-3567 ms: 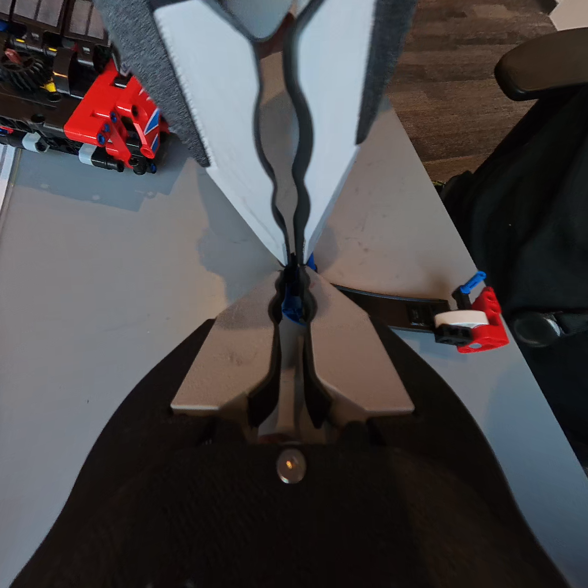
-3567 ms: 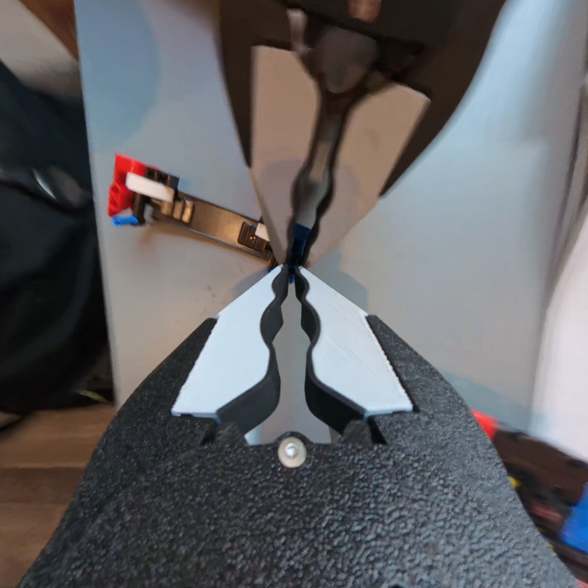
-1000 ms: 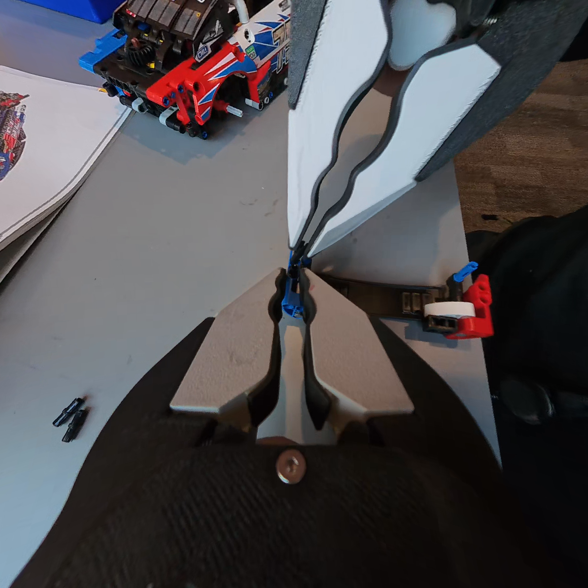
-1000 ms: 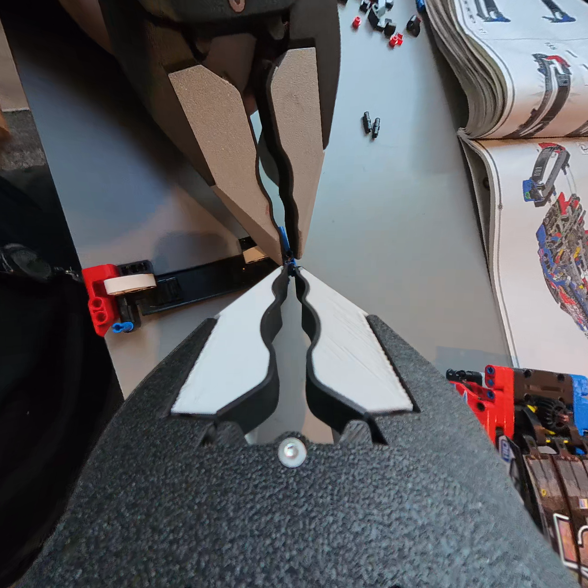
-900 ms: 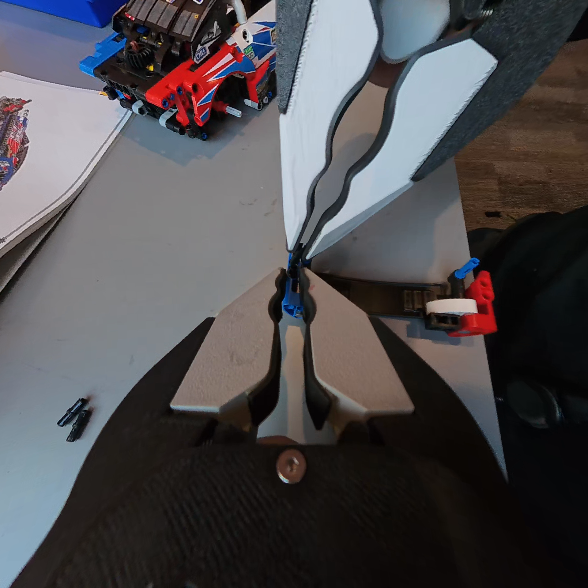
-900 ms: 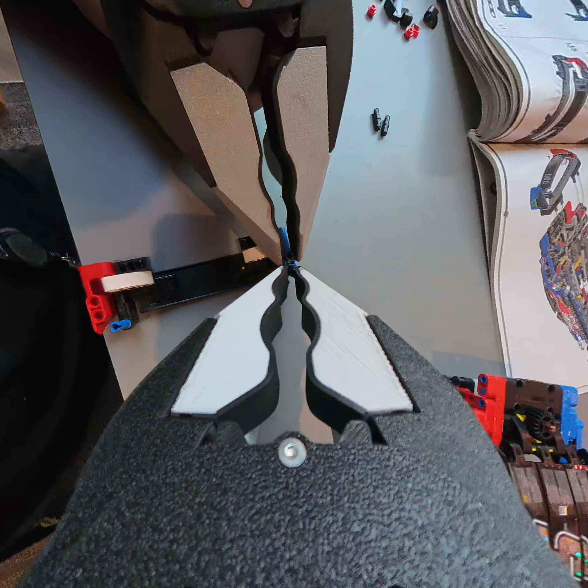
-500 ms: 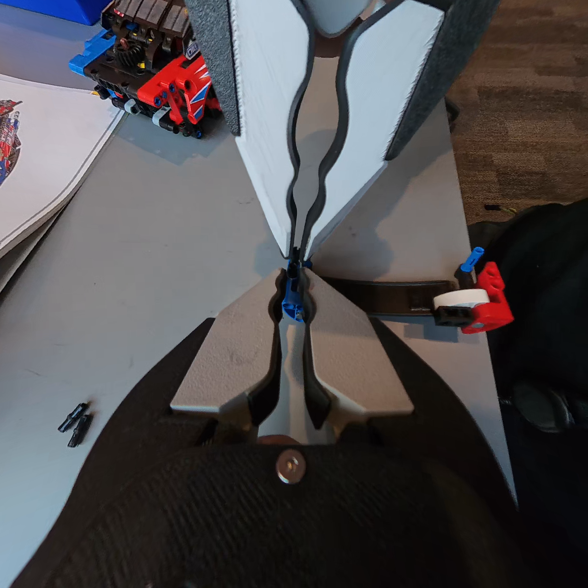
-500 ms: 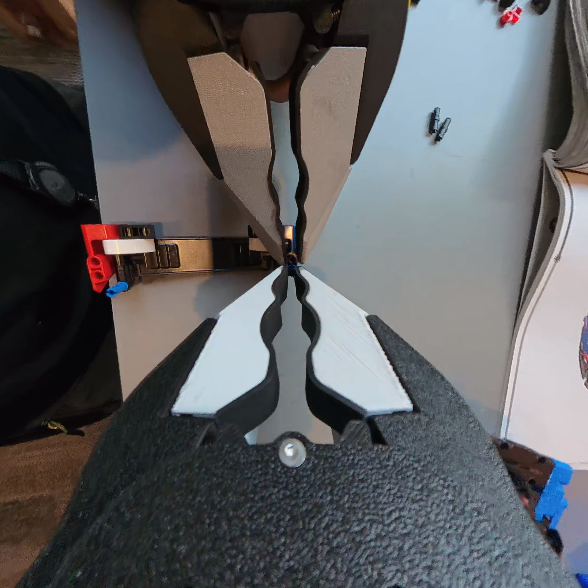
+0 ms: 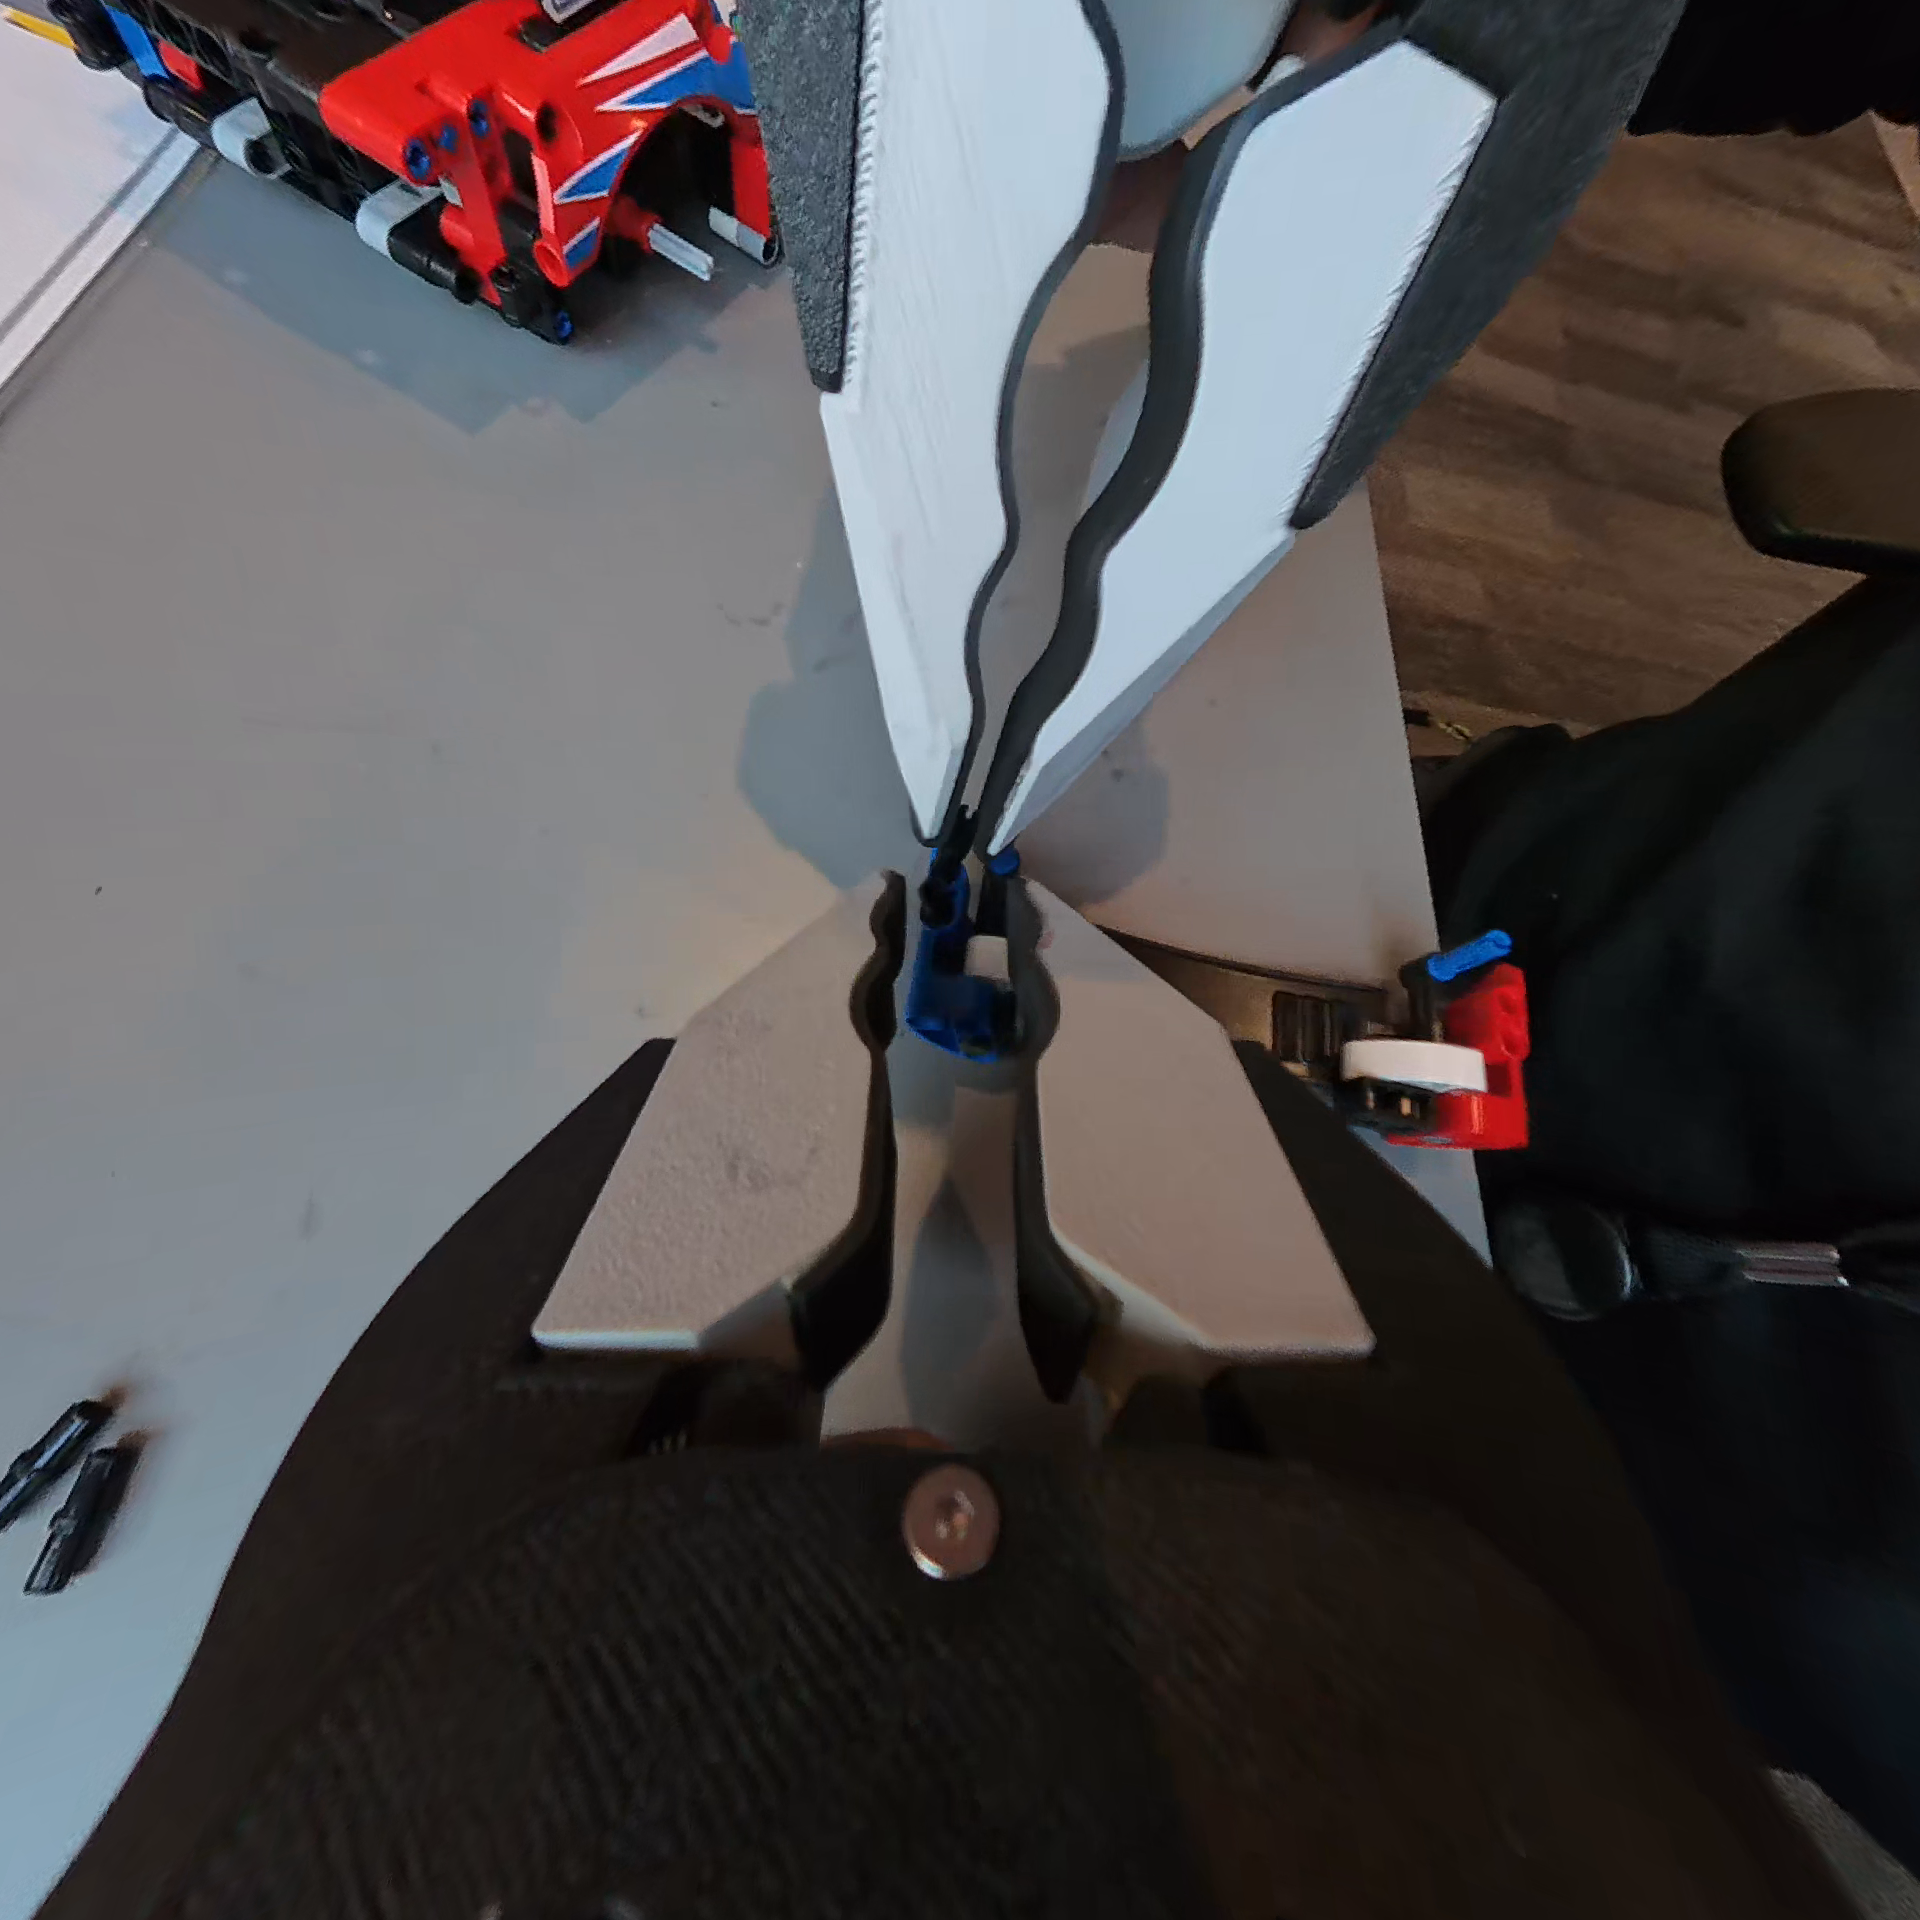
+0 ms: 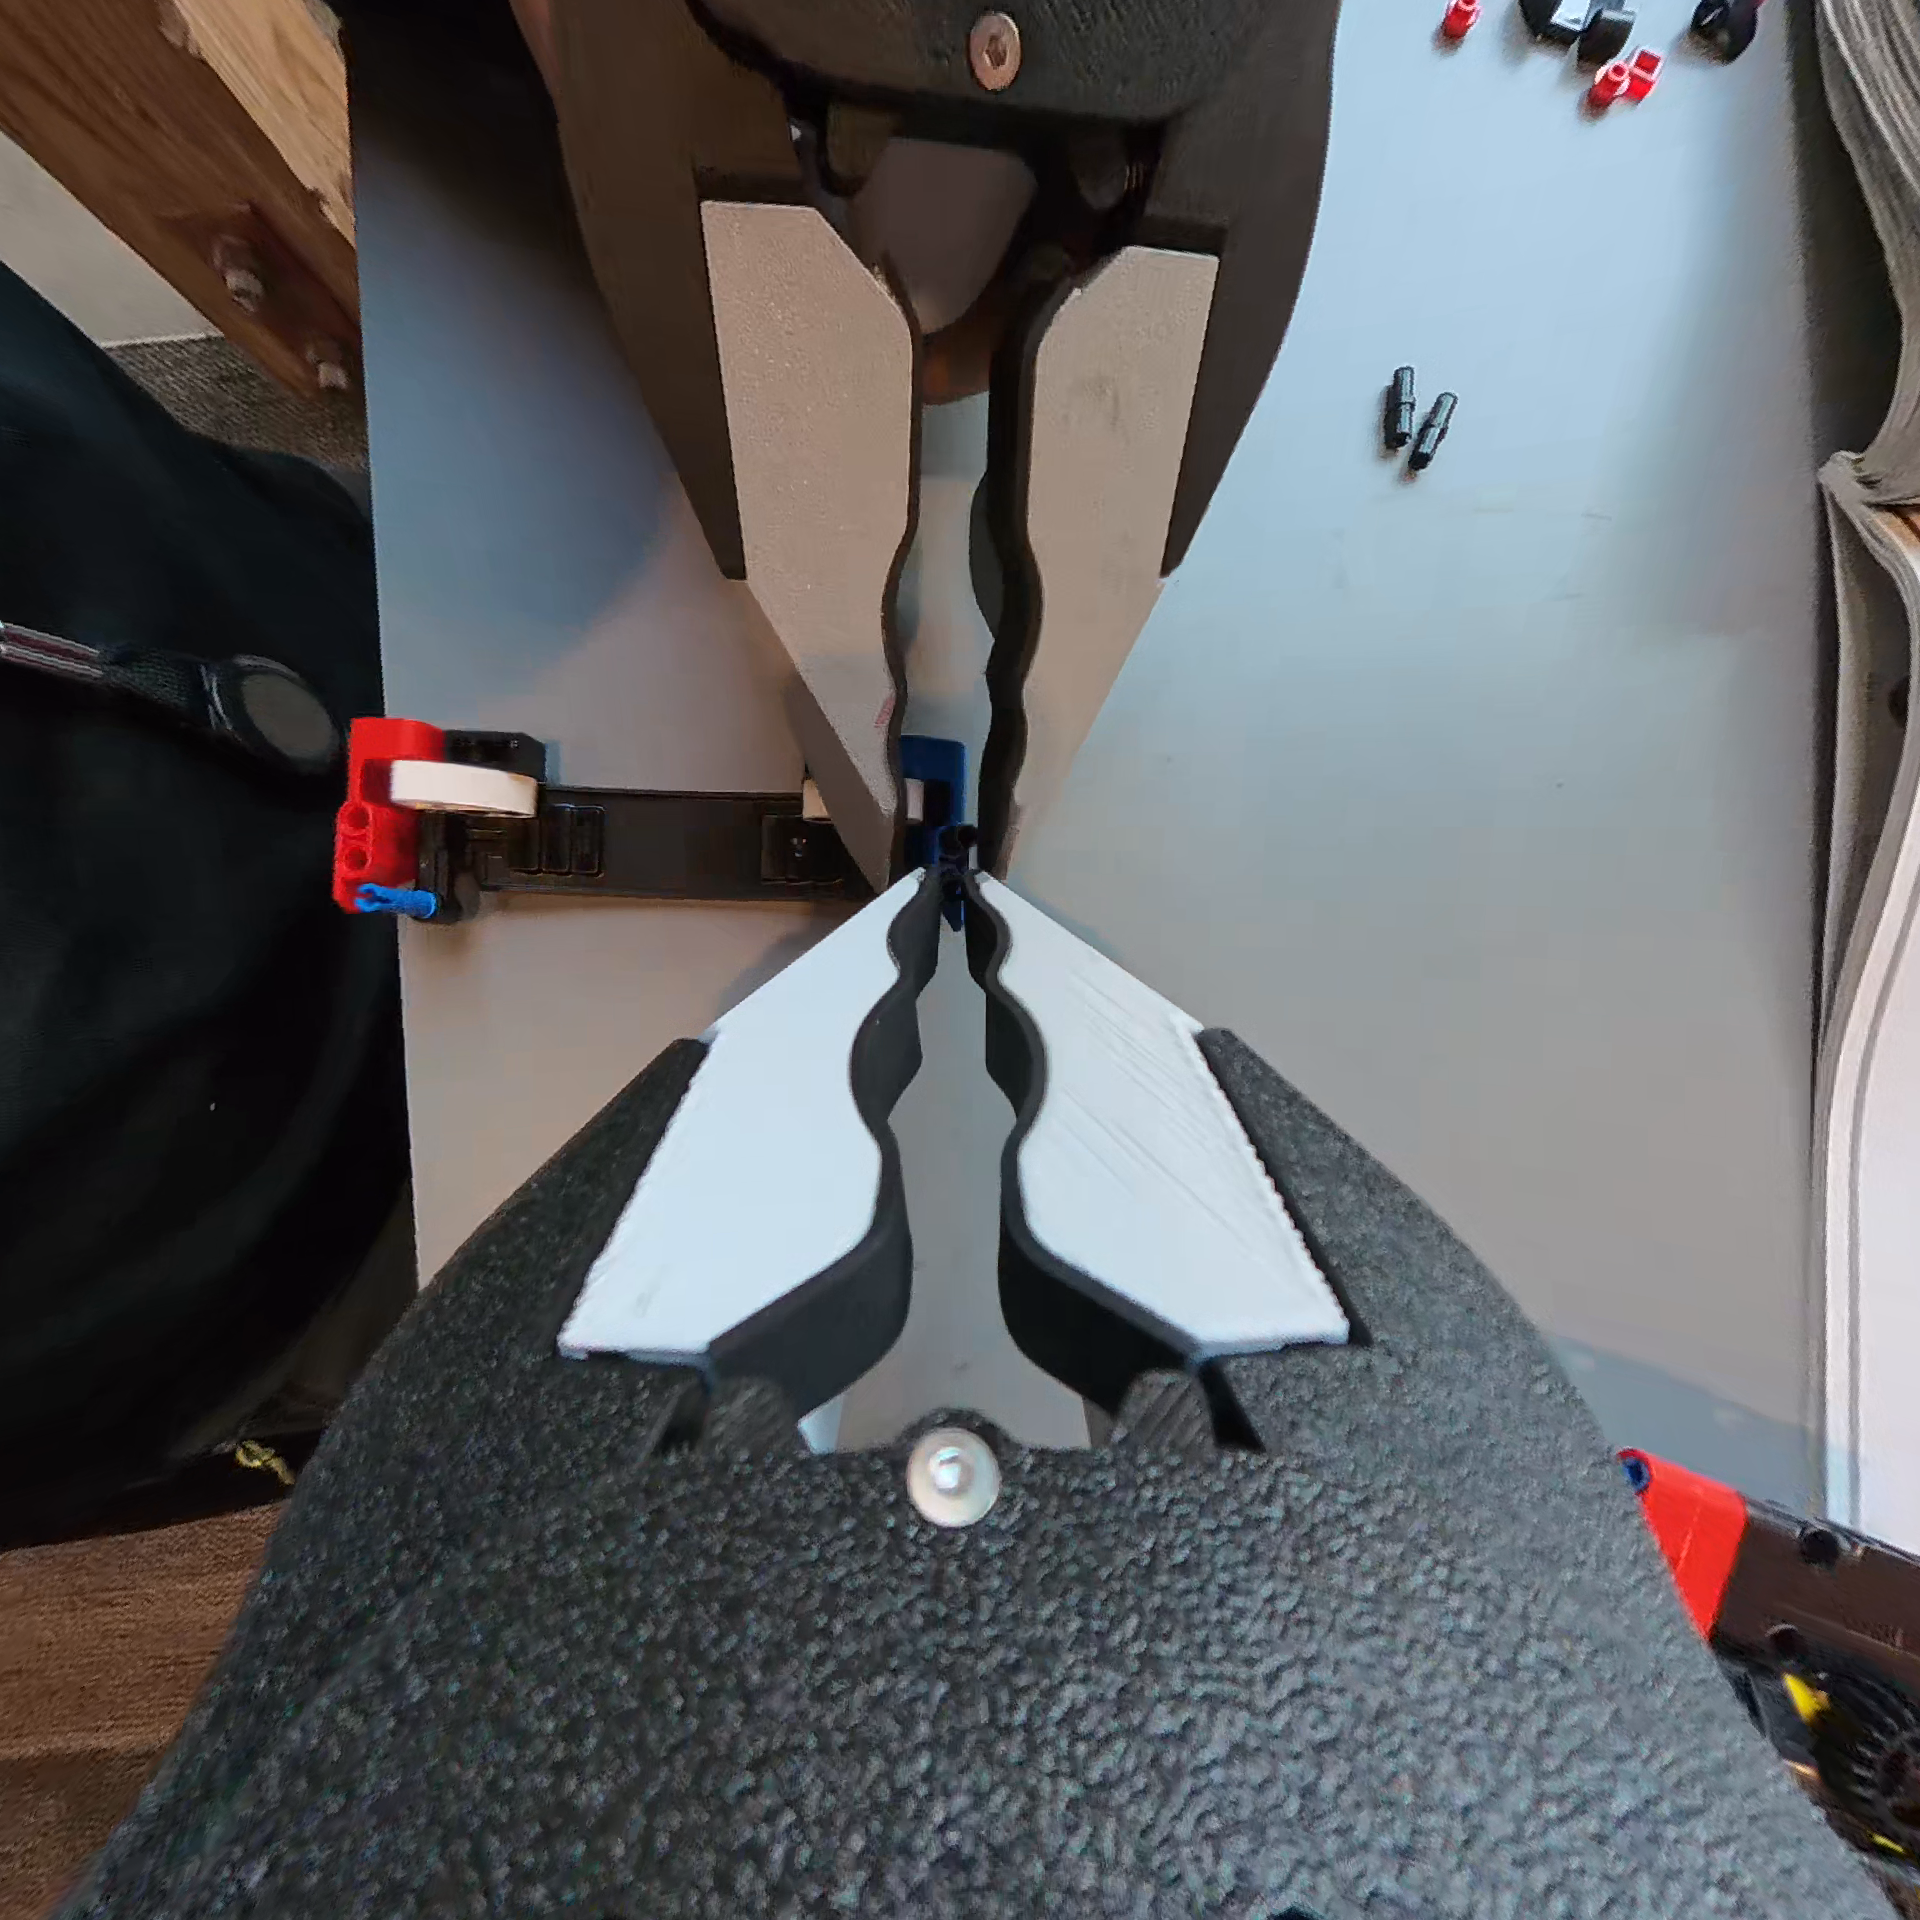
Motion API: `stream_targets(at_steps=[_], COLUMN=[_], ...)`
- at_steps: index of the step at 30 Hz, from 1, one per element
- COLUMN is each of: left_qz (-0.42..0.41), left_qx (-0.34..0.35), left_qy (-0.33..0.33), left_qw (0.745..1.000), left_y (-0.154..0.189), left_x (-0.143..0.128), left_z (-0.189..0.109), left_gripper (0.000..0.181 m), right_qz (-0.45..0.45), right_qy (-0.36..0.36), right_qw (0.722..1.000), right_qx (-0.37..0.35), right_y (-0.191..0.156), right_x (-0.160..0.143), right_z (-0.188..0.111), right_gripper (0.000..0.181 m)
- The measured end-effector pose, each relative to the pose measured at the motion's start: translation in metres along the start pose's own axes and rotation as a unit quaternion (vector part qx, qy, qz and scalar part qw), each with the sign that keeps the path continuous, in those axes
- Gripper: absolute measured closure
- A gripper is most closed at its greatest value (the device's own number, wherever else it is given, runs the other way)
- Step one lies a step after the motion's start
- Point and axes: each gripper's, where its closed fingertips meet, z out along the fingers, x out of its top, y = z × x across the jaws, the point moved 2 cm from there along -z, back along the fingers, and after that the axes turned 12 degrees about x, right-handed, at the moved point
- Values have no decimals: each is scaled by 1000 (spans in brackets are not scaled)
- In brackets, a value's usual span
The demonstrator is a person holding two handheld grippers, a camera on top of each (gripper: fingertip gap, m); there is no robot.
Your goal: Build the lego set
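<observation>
L gripper (image 9: 951,940) centre frame has eased apart since 0.5 s ago, blue piece (image 9: 948,987) loose between; R gripper (image 10: 948,899) clamped on black pin (image 10: 952,844), so pin prob. seated.

Bare table (image 9: 416,727) left; truck (image 9: 499,135) blocks far side; black pins (image 9: 62,1486) near.

Long black lego beam assembly (image 10: 665,847) lying flat across the grey table's edge, red-and-white end (image 10: 390,805) overhanging, blue connector end (image 9: 951,982) sitting between gripper fingers, small black pin (image 10: 951,842) meeting it
</observation>
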Motion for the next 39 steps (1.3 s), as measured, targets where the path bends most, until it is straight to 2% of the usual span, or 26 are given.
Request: stream_targets(at_steps=[5, 9, 12, 15, 17, 22, 26, 39], left_qz=[-5, -11, -7, -24, -26, -15, -39, -28], left_qx=[-12, -44, -56, -82, -95, -87, -117, -95], left_qy=[-12, -32, -39, -53, -49, -41, -33, -29], left_qw=[1000, 998, 998, 995, 994, 995, 992, 995], left_y=[-6, -5, -3, 1, 4, 4, 7, 3], left_x=[0, -2, -2, -6, -6, -7, -9, -10], left_z=[-5, -5, -4, -3, -4, -5, -6, -9], left_gripper=[167, 177, 177, 168, 174, 175, 172, 176], right_qz=[19, 42, 55, 63, 71, 74, 67, 54], right_qy=[18, 37, 52, 69, 79, 88, 92, 83], right_qw=[999, 998, 996, 994, 992, 990, 990, 992], right_qx=[18, 32, 41, 51, 65, 82, 87, 80], right_y=[0, 3, 6, 5, 3, 1, -2, -5], right_x=[0, 1, 1, 1, 1, 3, 7, 11], right_z=[-4, -6, -7, -6, -5, -2, -2, -1], right_gripper=[177, 177, 177, 177, 177, 177, 177, 177])
